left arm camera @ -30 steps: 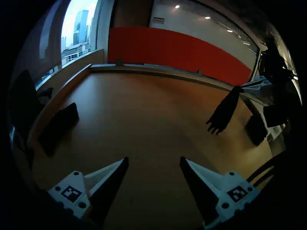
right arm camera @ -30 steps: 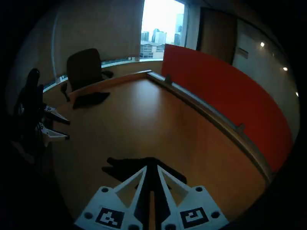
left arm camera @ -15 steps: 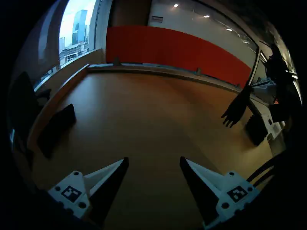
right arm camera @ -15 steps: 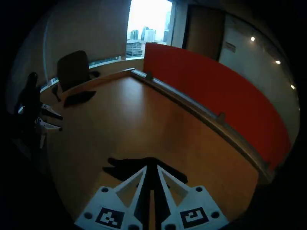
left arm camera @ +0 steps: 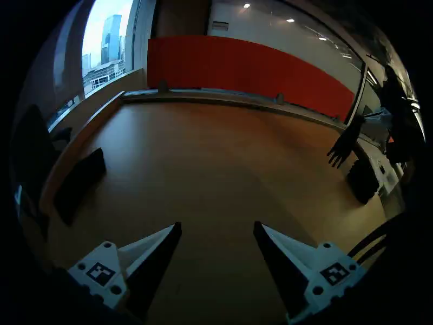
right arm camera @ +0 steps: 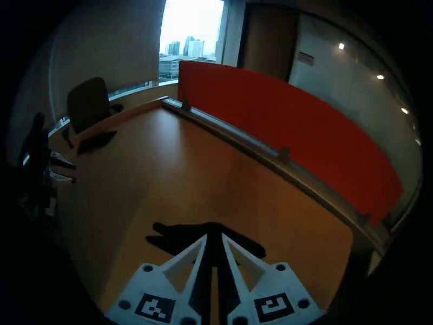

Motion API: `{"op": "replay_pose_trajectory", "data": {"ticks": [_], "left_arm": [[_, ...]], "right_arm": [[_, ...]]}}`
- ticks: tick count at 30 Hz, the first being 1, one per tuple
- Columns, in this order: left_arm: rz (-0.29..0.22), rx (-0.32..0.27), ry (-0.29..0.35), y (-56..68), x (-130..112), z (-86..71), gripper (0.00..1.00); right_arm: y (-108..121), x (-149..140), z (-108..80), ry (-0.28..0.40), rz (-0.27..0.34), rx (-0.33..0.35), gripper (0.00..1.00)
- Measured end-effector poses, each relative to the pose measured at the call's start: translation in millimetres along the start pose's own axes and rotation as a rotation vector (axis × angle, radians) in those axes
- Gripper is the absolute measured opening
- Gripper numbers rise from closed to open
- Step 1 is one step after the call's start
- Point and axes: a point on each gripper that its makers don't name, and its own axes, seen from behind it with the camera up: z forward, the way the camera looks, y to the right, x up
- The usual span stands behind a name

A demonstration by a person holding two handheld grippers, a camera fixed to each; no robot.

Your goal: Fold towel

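A dark towel (right arm camera: 178, 241) hangs limp from my right gripper (right arm camera: 214, 239), whose fingers are shut on it above the wooden table (right arm camera: 178, 168). In the left gripper view the same towel (left arm camera: 345, 147) dangles at the far right, held up by the right gripper (left arm camera: 361, 123) and the person's hand. My left gripper (left arm camera: 216, 227) is open low over the table (left arm camera: 205, 157), with nothing between its fingers. It appears small at the left edge of the right gripper view, as the left gripper (right arm camera: 60, 169).
A red partition (left arm camera: 243, 65) runs along the table's far edge. A flat black object (left arm camera: 78, 181) lies near the left edge, with a chair (right arm camera: 86, 103) behind it. Another black item (left arm camera: 361, 181) sits at the right edge. A window (left arm camera: 105, 40) is at the far left.
My right gripper has carried the towel up and farther to the right, away from the left gripper. The left gripper has stayed open and nearly still.
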Motion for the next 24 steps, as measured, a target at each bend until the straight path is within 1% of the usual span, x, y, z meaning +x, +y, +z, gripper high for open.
{"op": "replay_pose_trajectory", "data": {"ticks": [9,18,24], "left_arm": [[0.01,0.01,-0.004,2.7,2,1.2,0.99],[0.018,0.017,-0.007,5.8,6,3.3,0.99],[0.018,0.019,-0.011,10.0,7,6.1,0.99]], "right_arm": [[39,-14,-16.6,-0.021,0.002,-0.046,0.04],[77,-26,-33.8,-0.034,0.03,-0.089,0.04],[100,-34,-42.6,-0.045,0.05,-0.115,0.04]]}}
